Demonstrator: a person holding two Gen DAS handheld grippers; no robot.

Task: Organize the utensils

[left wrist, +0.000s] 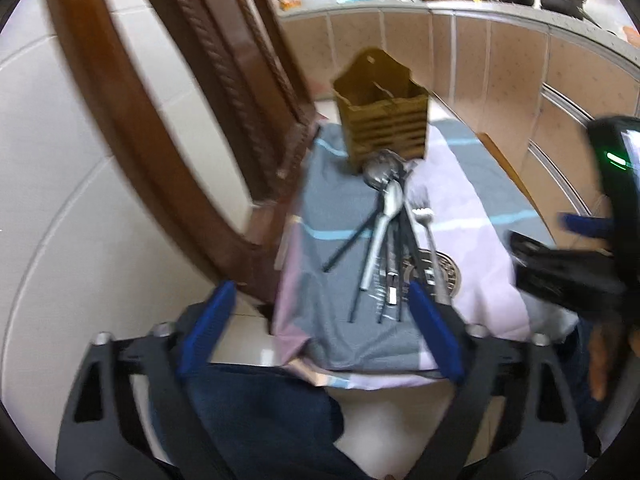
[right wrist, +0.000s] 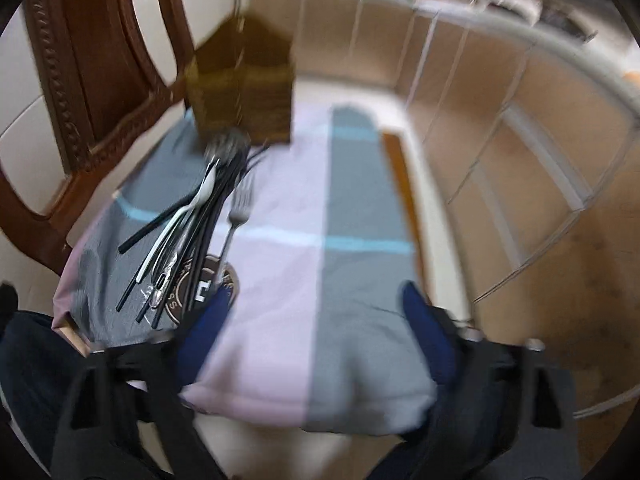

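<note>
Both claws, left (left wrist: 320, 320) & right (right wrist: 316, 336), gape wide w/ nothing held, above utensil pile (left wrist: 384, 240).

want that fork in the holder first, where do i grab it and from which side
Grip the fork mid-handle, coming from its right, over bare cloth. It lies flat at the pile's right edge, tines toward the holder; the handle's near end crowds the pile. Both grippers are open.

Cloth (right wrist: 280, 240): grey and pale pink blocks, light blue stripes. Utensil holder (left wrist: 384, 120): olive-brown, slatted. Chopsticks (right wrist: 200, 240): black. Fork (right wrist: 236, 216): silver. Gripper pads (left wrist: 208, 328): blue. Door frame (left wrist: 132, 120): reddish-brown, carved.
</note>
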